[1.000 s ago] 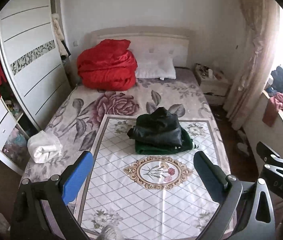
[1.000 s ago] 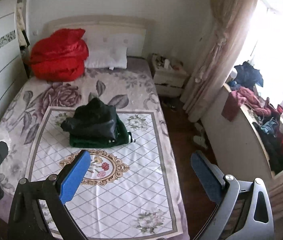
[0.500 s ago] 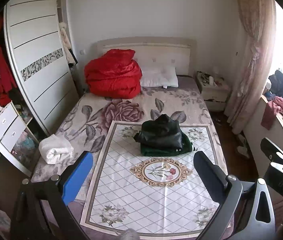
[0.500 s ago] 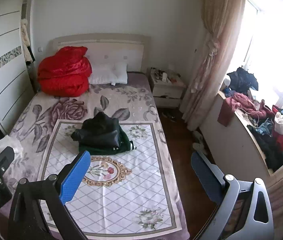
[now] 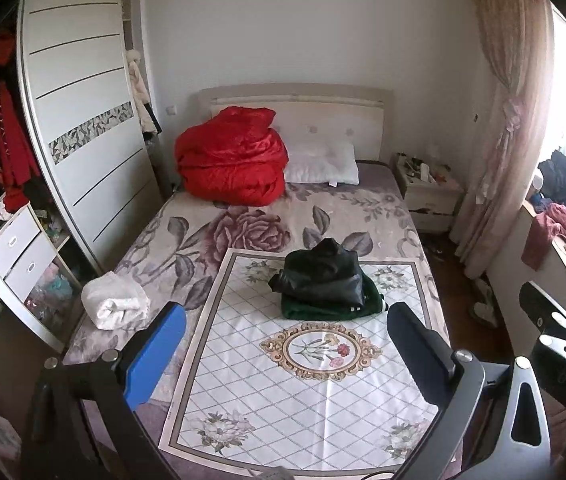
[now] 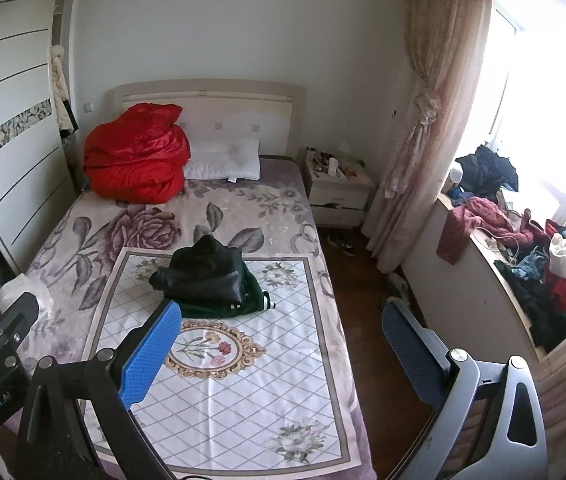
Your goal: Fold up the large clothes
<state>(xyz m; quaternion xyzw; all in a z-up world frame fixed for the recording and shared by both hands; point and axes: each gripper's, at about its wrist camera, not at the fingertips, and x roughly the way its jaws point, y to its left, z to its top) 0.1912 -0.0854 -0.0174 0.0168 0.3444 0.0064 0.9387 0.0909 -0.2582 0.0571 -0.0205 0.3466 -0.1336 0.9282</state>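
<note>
The bed [image 5: 243,224] fills most of the room, its flowered purple-grey cover soft and matte, with a smoother white quilted mat [image 5: 307,372] laid flat across the near half. Up by the headboard slumps a glossy red duvet [image 5: 231,168], puffy and slick-looking, beside a plain white pillow [image 5: 323,166]. On the window ledge [image 6: 483,280] to the right lies a tangled heap of unfolded clothes [image 6: 539,264], knits and darker fabrics mixed; I'd guess the next large piece comes from there, and it will be limp and floppy, best pinched at shoulder seams or a hem corner so it hangs open.

At the far middle of the mat sits the folded stack: a black jacket [image 5: 323,276], shiny like leather or coated cloth, fairly stiff and probably slippery, resting on a folded green garment [image 5: 331,306] of softer, thicker stuff with a striped cuff. A rolled white towel [image 5: 115,306] lies at the bed's left edge.

The left hand-held gripper [image 5: 283,356] is spread wide with nothing in it, above the mat's near end; the right hand-held gripper [image 6: 283,354] is likewise agape and holding nothing.
</note>
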